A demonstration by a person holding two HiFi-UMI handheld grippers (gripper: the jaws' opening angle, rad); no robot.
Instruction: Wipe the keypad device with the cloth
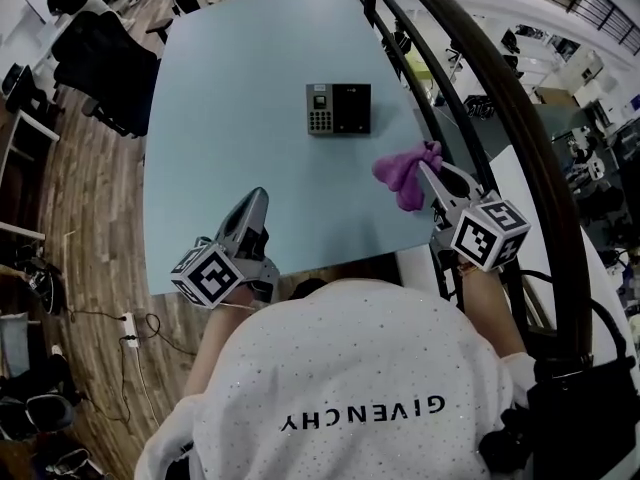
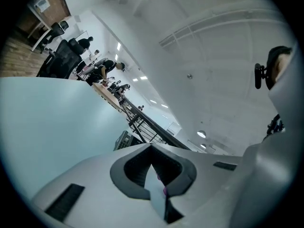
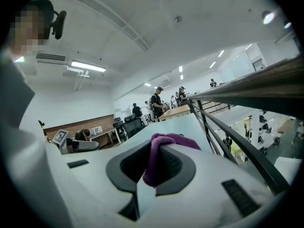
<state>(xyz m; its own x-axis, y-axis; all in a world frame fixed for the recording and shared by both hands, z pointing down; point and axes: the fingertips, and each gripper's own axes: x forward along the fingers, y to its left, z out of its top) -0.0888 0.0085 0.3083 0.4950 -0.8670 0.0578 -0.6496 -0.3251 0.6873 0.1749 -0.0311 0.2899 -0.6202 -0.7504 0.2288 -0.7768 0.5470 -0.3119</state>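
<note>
The keypad device (image 1: 338, 108), grey and black, lies flat near the middle of the light blue table (image 1: 230, 118). Its corner shows just past the jaws in the left gripper view (image 2: 123, 138). A purple cloth (image 1: 404, 174) hangs at the table's right edge, and my right gripper (image 1: 426, 171) is shut on it. In the right gripper view the cloth (image 3: 157, 161) is bunched between the jaws of the right gripper (image 3: 159, 144). My left gripper (image 1: 257, 198) hovers over the table's near part, well short of the device. Its tips (image 2: 151, 146) meet with nothing held.
A dark curved railing (image 1: 478, 78) runs close along the table's right side. Black office chairs (image 1: 100, 58) stand on the wood floor to the left. The table's near edge (image 1: 300, 273) lies just in front of the person's body.
</note>
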